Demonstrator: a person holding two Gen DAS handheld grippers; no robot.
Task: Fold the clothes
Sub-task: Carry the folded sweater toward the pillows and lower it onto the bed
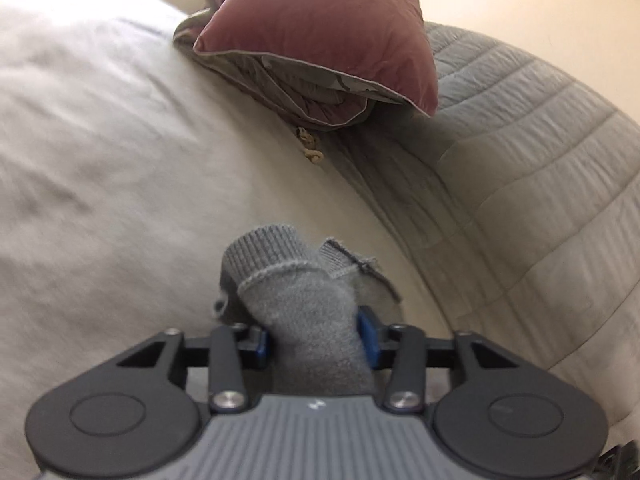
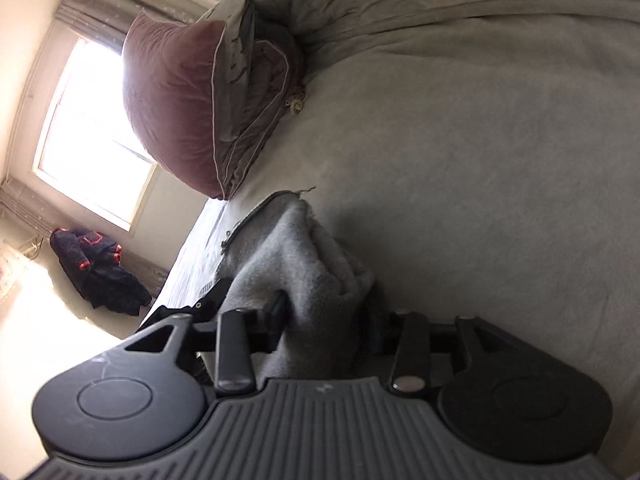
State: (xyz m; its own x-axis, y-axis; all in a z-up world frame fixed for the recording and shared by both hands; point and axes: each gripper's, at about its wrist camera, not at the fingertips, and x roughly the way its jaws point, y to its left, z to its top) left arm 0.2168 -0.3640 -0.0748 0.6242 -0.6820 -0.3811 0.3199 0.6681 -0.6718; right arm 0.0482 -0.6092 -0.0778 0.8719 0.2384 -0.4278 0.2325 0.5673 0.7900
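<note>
While the left wrist view shows the left claw gripping a fuzzy grey garment with a ribbed cuff above the cream bed, lay it flat. From the right wrist, the right claw pinches its fleecy fold; keep edges matched.

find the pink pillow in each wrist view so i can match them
Left wrist: pink pillow at top centre, beyond the grey garment.
Right wrist: pink pillow at upper left, beside the window.
Shared landmark: the small beige knot just below the pillow's edge.
</note>
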